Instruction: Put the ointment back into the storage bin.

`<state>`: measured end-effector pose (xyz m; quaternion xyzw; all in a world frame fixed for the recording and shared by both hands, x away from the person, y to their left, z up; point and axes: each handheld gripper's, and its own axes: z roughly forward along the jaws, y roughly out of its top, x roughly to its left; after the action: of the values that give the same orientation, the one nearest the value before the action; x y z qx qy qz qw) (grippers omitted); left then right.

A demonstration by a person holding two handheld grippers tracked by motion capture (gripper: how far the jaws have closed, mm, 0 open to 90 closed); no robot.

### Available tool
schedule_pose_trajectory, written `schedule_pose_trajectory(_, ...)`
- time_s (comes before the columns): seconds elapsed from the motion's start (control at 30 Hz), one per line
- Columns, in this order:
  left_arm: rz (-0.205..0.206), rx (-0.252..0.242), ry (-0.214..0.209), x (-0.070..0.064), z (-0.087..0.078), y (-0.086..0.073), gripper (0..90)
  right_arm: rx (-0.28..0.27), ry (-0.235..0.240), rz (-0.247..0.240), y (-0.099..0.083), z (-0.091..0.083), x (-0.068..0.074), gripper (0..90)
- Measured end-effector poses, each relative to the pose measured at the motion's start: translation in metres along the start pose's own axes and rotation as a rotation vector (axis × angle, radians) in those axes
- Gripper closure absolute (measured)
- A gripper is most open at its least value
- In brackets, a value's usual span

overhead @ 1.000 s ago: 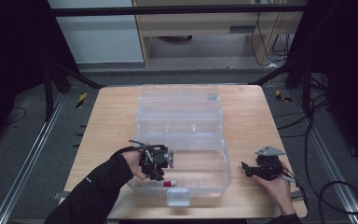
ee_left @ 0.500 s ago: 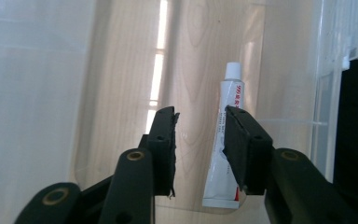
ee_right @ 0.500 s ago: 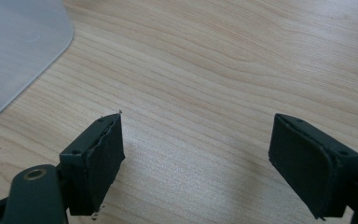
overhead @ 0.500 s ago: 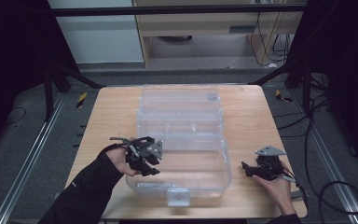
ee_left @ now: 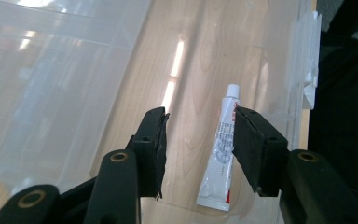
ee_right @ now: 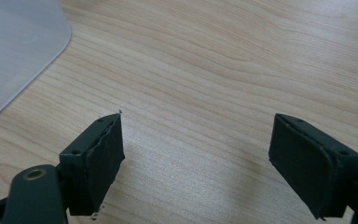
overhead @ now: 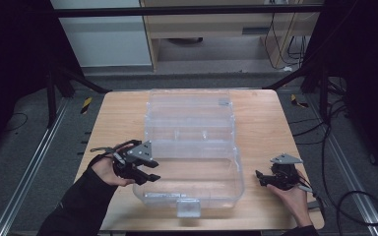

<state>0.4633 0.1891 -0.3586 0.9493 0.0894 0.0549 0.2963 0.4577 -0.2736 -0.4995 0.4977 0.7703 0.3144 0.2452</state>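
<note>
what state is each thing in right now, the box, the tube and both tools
clear plastic box: open, lid laid back flat on the table
white tube: capped, lying flat on the floor of the box, not gripped
left tool: open, jaws over the tube, holding nothing
right tool: open wide, empty, over bare wood of the table beside the box

A tube [ee_left: 221, 158] lies inside the box [overhead: 192, 147] on the table [overhead: 261, 123].
</note>
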Motion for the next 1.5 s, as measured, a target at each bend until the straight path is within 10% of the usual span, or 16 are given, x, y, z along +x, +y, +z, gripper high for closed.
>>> schedule_pose_trajectory(0.37, -0.101, -0.139, 0.073, -0.002, -0.021, -0.026, 51.5, 0.001, -0.001, 0.002, 0.0, 0.0, -0.001, 17.9)
schedule_pose_trajectory(0.77, -0.348, -0.333, 0.31, 0.003, -0.047, -0.065, 53.6, -0.003, -0.006, 0.002, -0.001, 0.0, -0.001, 17.6)
schedule_pose_trajectory(1.17, -0.573, -0.293, 0.602, 0.01, -0.036, -0.105, 56.3, -0.009, -0.01, 0.004, -0.001, -0.002, -0.003, 17.3)
schedule_pose_trajectory(1.5, -0.717, -0.296, 0.693, 0.014, -0.019, -0.132, 51.8, -0.013, -0.011, 0.014, -0.002, -0.003, -0.004, 17.0)
